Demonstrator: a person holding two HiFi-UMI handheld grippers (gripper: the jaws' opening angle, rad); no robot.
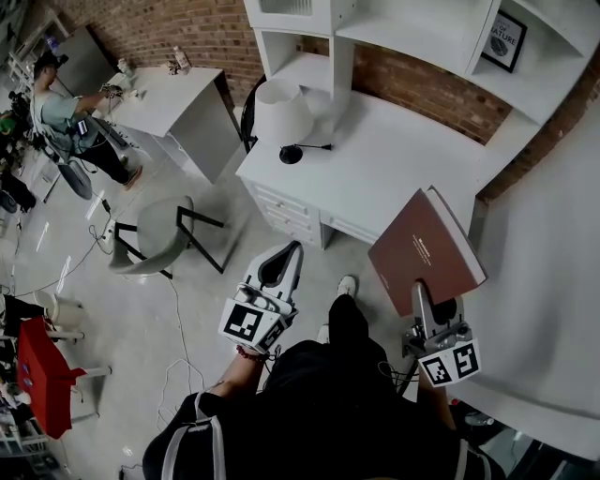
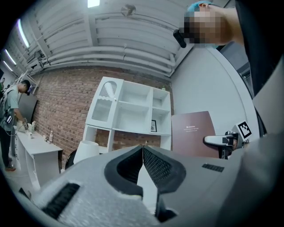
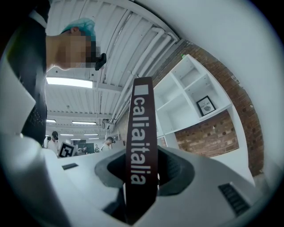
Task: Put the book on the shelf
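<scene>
My right gripper (image 1: 421, 292) is shut on a large brown book (image 1: 427, 246), held up tilted over the right end of the white desk (image 1: 375, 178). In the right gripper view the book's spine (image 3: 142, 128) stands upright between the jaws of that gripper (image 3: 141, 177), with white lettering on it. The white shelf unit (image 1: 412, 28) rises behind the desk, and its open compartments (image 3: 186, 97) lie to the right of the spine. My left gripper (image 1: 292, 251) hangs in front of the desk, shut with nothing in it; its tips meet (image 2: 143, 150). From there the shelf (image 2: 133, 111) and the book (image 2: 193, 133) show ahead.
A white lamp (image 1: 281, 112) stands on the desk's left part. A framed picture (image 1: 503, 39) sits in a shelf compartment. A grey chair (image 1: 159, 234) stands on the floor at left. A person (image 1: 61, 112) works at a second desk (image 1: 178, 98). A white wall (image 1: 553, 262) is at right.
</scene>
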